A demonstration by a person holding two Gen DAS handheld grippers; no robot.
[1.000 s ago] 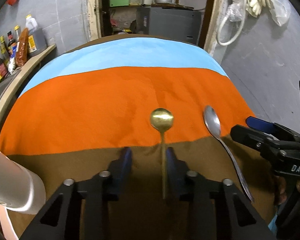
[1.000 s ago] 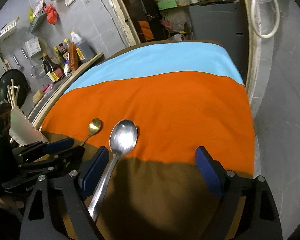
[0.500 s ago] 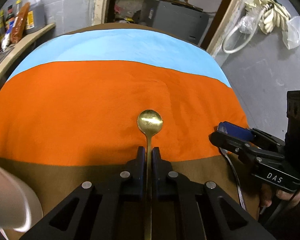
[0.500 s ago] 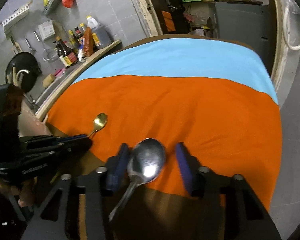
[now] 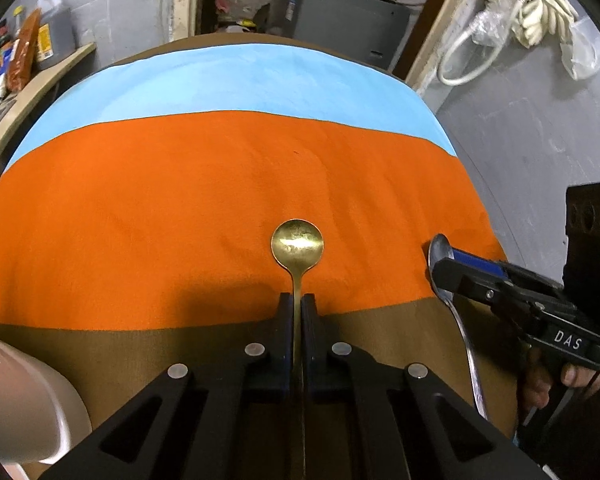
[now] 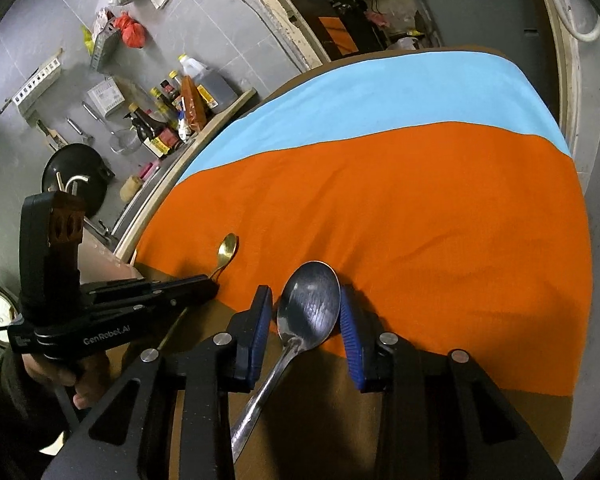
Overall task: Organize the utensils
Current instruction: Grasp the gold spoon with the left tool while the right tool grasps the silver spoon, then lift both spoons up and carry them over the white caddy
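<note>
Nearest the left wrist camera: left gripper [image 5: 298, 312], black two-finger tool, jaws clamped tight on the thin stem of the small gold-coloured metal spoon [image 5: 297, 245]. Stem pinched just behind the round bowl; bowl face up over the orange band of the striped tablecloth [image 5: 180, 208], handle running back between the fingers over the brown band.

Nearest the right wrist camera: right gripper [image 6: 306, 320], black frame with blue ribbed pads [image 6: 350, 328], jaws closing, straddling the bowl of the large silver stainless-steel spoon [image 6: 310, 308]. Right pad at the bowl's edge; narrow gap visible on the left side; full contact not confirmed. Silver bowl face up at the orange–brown border, handle slanting back under the gripper across the brown band.

Silver spoon to the right of the gold one, near but apart, roughly parallel.

Bare fingers of a hand [image 5: 540, 384] wrapped round the right tool's grip.

Pale beige rounded ceramic vessel [image 5: 24, 404] at the lower left edge, on the brown band.

Farther off: sky-blue band of the cloth, then a wooden ledge with dark sauce bottles [image 6: 160, 128] along the grey tiled wall.
</note>
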